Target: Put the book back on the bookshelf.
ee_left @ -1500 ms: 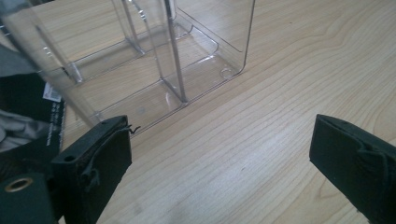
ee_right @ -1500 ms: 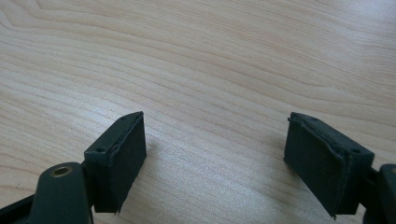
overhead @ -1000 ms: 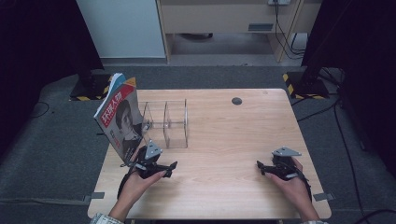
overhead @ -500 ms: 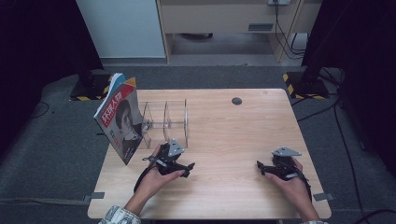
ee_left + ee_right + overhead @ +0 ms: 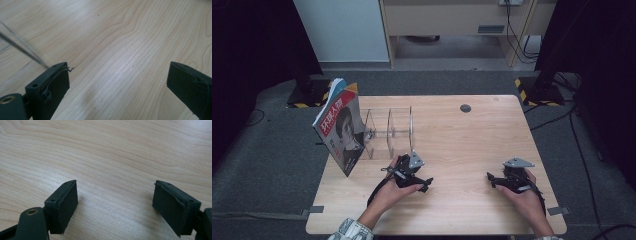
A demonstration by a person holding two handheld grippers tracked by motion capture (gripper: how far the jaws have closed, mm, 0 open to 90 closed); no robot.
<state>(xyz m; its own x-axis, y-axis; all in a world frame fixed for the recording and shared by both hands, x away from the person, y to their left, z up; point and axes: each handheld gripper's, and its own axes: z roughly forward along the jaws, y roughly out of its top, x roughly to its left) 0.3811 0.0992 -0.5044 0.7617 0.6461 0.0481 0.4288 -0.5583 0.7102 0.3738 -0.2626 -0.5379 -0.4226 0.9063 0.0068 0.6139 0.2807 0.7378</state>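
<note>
At the far left of the bench [image 5: 472, 145], a magazine [image 5: 341, 128] stands tilted, its red-titled cover with a portrait facing you and its top leaning out past the bench's left edge. Its lower part rests against the left end of a clear acrylic rack [image 5: 388, 131], whose upright dividers form slots that look vacant as far as the high view shows.

Your left gripper [image 5: 426, 183] sits just in front of the rack's right end, near it but apart from it, held low over the wood with the grey three-cornered plate on top. It is well clear of the magazine. In the left gripper view its jaws stand wide with nothing between them but bare wood grain, and a thin clear edge of the rack runs in from the left to a point just beside the left jaw; you cannot tell whether it touches.

To the right, the middle of the bench is bare wood, with a small dark round disc [image 5: 465, 108] near the far edge.

Your right gripper [image 5: 490, 179] rests near the front right of the bench, well apart from the left one, its jaws pointing toward the middle. In the right gripper view those jaws also stand wide, holding nothing, with only wood below them.
</note>
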